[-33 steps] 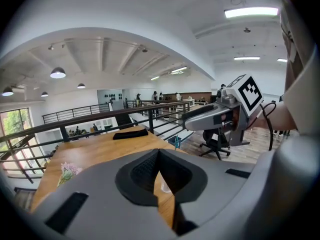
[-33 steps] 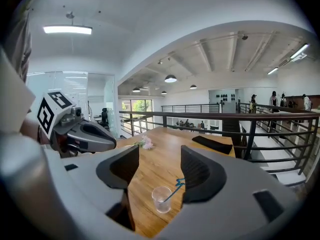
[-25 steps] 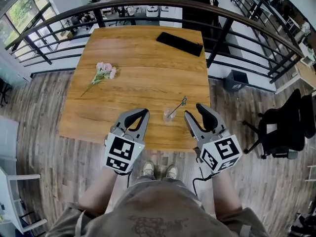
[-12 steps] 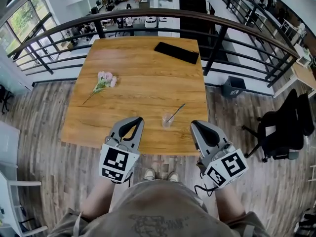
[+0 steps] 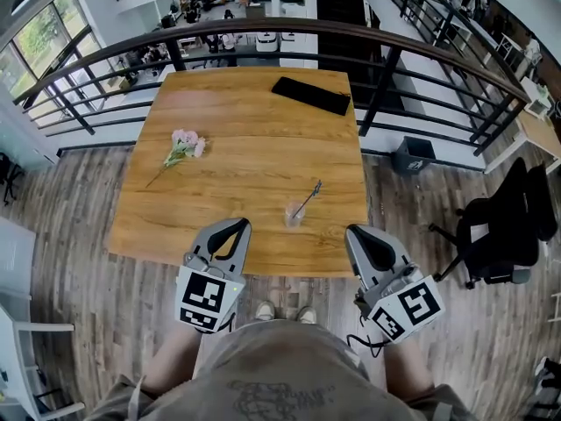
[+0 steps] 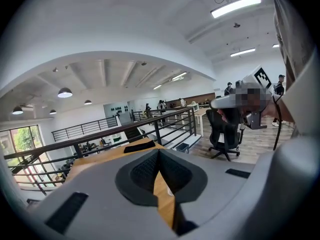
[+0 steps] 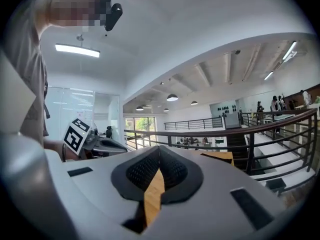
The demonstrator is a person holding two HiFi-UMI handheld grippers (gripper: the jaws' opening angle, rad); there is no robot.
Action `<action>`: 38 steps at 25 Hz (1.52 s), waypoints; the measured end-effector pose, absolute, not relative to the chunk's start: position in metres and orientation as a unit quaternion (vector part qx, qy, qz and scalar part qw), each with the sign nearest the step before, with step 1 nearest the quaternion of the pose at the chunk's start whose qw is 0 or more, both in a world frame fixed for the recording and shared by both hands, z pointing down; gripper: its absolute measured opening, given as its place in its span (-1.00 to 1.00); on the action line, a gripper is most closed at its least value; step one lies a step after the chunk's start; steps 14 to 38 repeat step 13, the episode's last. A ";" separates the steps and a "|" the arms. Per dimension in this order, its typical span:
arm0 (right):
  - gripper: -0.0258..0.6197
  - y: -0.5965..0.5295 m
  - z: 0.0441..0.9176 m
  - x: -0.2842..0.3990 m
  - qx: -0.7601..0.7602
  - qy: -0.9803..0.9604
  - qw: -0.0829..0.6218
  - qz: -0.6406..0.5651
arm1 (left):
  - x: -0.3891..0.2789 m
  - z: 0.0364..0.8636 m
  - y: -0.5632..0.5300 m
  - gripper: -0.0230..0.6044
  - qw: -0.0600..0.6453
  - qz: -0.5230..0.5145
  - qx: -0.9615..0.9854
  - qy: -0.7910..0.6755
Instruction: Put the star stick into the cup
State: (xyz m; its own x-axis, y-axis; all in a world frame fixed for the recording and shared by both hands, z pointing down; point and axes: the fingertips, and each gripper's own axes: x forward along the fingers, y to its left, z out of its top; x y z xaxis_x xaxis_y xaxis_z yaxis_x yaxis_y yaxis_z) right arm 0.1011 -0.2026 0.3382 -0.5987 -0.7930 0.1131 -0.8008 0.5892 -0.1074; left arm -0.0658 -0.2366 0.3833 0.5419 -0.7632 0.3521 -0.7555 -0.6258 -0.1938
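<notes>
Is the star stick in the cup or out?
In: the star stick leans with its lower end inside the clear cup.

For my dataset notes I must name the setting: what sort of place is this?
Probably an upper, open floor of an office building. A square wooden table stands beside a dark metal railing, a black swivel office chair stands nearby, and desks with people show beyond the railing.
</notes>
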 end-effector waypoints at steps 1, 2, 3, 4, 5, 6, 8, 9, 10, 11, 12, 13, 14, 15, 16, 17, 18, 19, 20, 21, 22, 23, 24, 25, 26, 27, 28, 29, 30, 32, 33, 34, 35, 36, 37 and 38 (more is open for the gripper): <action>-0.83 -0.202 0.335 0.100 0.442 -0.894 0.021 0.076 | -0.065 0.381 -0.237 -0.88 0.010 -0.203 -0.878 0.433; -0.83 -0.201 0.331 0.098 0.439 -0.895 0.017 0.075 | -0.064 0.378 -0.237 -0.88 0.011 -0.200 -0.879 0.434; -0.83 -0.201 0.329 0.098 0.437 -0.896 0.014 0.074 | -0.063 0.375 -0.236 -0.88 0.011 -0.198 -0.879 0.434; -0.83 -0.201 0.326 0.098 0.437 -0.897 0.012 0.071 | -0.062 0.373 -0.236 -0.87 0.013 -0.196 -0.880 0.434; -0.83 -0.201 0.324 0.097 0.437 -0.897 0.010 0.069 | -0.062 0.371 -0.235 -0.88 0.015 -0.194 -0.880 0.433; -0.83 -0.200 0.323 0.097 0.437 -0.897 0.008 0.067 | -0.062 0.369 -0.234 -0.88 0.017 -0.193 -0.880 0.433; -0.83 -0.200 0.320 0.097 0.437 -0.897 0.007 0.065 | -0.063 0.365 -0.233 -0.88 0.022 -0.192 -0.880 0.434; -0.83 -0.199 0.319 0.097 0.438 -0.897 0.008 0.064 | -0.064 0.363 -0.233 -0.88 0.023 -0.191 -0.880 0.435; -0.83 -0.199 0.319 0.097 0.438 -0.897 0.008 0.063 | -0.064 0.361 -0.233 -0.87 0.024 -0.190 -0.879 0.436; -0.83 -0.199 0.318 0.098 0.438 -0.897 0.009 0.063 | -0.065 0.360 -0.232 -0.88 0.025 -0.190 -0.879 0.436; -0.83 -0.198 0.318 0.099 0.438 -0.897 0.010 0.063 | -0.065 0.358 -0.232 -0.87 0.026 -0.189 -0.879 0.437; -0.83 -0.198 0.318 0.099 0.438 -0.896 0.011 0.063 | -0.065 0.356 -0.232 -0.88 0.027 -0.188 -0.879 0.438; -0.83 -0.198 0.318 0.099 0.438 -0.896 0.011 0.063 | -0.065 0.356 -0.232 -0.88 0.027 -0.188 -0.879 0.438; -0.83 -0.198 0.318 0.099 0.438 -0.896 0.011 0.063 | -0.065 0.356 -0.232 -0.88 0.027 -0.188 -0.879 0.438; -0.83 -0.198 0.318 0.099 0.438 -0.896 0.011 0.063 | -0.065 0.356 -0.232 -0.88 0.027 -0.188 -0.879 0.438; -0.83 -0.198 0.318 0.099 0.438 -0.896 0.011 0.063 | -0.065 0.356 -0.232 -0.88 0.027 -0.188 -0.879 0.438; -0.83 -0.198 0.318 0.099 0.438 -0.896 0.011 0.063 | -0.065 0.356 -0.232 -0.88 0.027 -0.188 -0.879 0.438; -0.83 -0.198 0.318 0.099 0.438 -0.896 0.011 0.063 | -0.065 0.356 -0.232 -0.88 0.027 -0.188 -0.879 0.438; -0.83 -0.198 0.318 0.099 0.438 -0.896 0.011 0.063 | -0.065 0.356 -0.232 -0.88 0.027 -0.188 -0.879 0.438; -0.83 -0.198 0.318 0.099 0.438 -0.896 0.011 0.063 | -0.065 0.356 -0.232 -0.88 0.027 -0.188 -0.879 0.438; -0.83 -0.198 0.318 0.099 0.438 -0.896 0.011 0.063 | -0.065 0.356 -0.232 -0.88 0.027 -0.188 -0.879 0.438; -0.83 -0.198 0.318 0.099 0.438 -0.896 0.011 0.063 | -0.065 0.356 -0.232 -0.88 0.027 -0.188 -0.879 0.438; -0.83 -0.198 0.318 0.099 0.438 -0.896 0.011 0.063 | -0.065 0.356 -0.232 -0.88 0.027 -0.188 -0.879 0.438; -0.83 -0.198 0.318 0.099 0.438 -0.896 0.011 0.063 | -0.065 0.356 -0.232 -0.88 0.027 -0.188 -0.879 0.438; -0.83 -0.198 0.318 0.099 0.438 -0.896 0.011 0.063 | -0.065 0.356 -0.232 -0.88 0.027 -0.188 -0.879 0.438; -0.83 -0.198 0.318 0.099 0.438 -0.896 0.011 0.063 | -0.065 0.356 -0.232 -0.88 0.027 -0.188 -0.879 0.438; -0.83 -0.198 0.318 0.099 0.438 -0.896 0.011 0.063 | -0.065 0.356 -0.232 -0.88 0.027 -0.188 -0.879 0.438; -0.83 -0.198 0.318 0.099 0.438 -0.896 0.011 0.063 | -0.065 0.356 -0.232 -0.88 0.027 -0.188 -0.879 0.438; -0.83 -0.198 0.318 0.099 0.438 -0.896 0.011 0.063 | -0.065 0.356 -0.232 -0.88 0.027 -0.188 -0.879 0.438; -0.83 -0.198 0.318 0.099 0.438 -0.896 0.011 0.063 | -0.065 0.356 -0.232 -0.88 0.027 -0.188 -0.879 0.438; -0.83 -0.198 0.318 0.099 0.438 -0.896 0.011 0.063 | -0.065 0.356 -0.232 -0.88 0.027 -0.188 -0.879 0.438; -0.83 -0.198 0.318 0.099 0.438 -0.896 0.011 0.063 | -0.065 0.356 -0.232 -0.88 0.027 -0.188 -0.879 0.438; -0.83 -0.198 0.318 0.099 0.438 -0.896 0.011 0.063 | -0.065 0.356 -0.232 -0.88 0.027 -0.188 -0.879 0.438; -0.83 -0.198 0.318 0.099 0.438 -0.896 0.011 0.063 | -0.065 0.356 -0.232 -0.88 0.027 -0.188 -0.879 0.438; -0.83 -0.198 0.318 0.099 0.438 -0.896 0.011 0.063 | -0.065 0.356 -0.232 -0.88 0.027 -0.188 -0.879 0.438; -0.83 -0.198 0.318 0.099 0.438 -0.896 0.011 0.063 | -0.065 0.356 -0.232 -0.88 0.027 -0.188 -0.879 0.438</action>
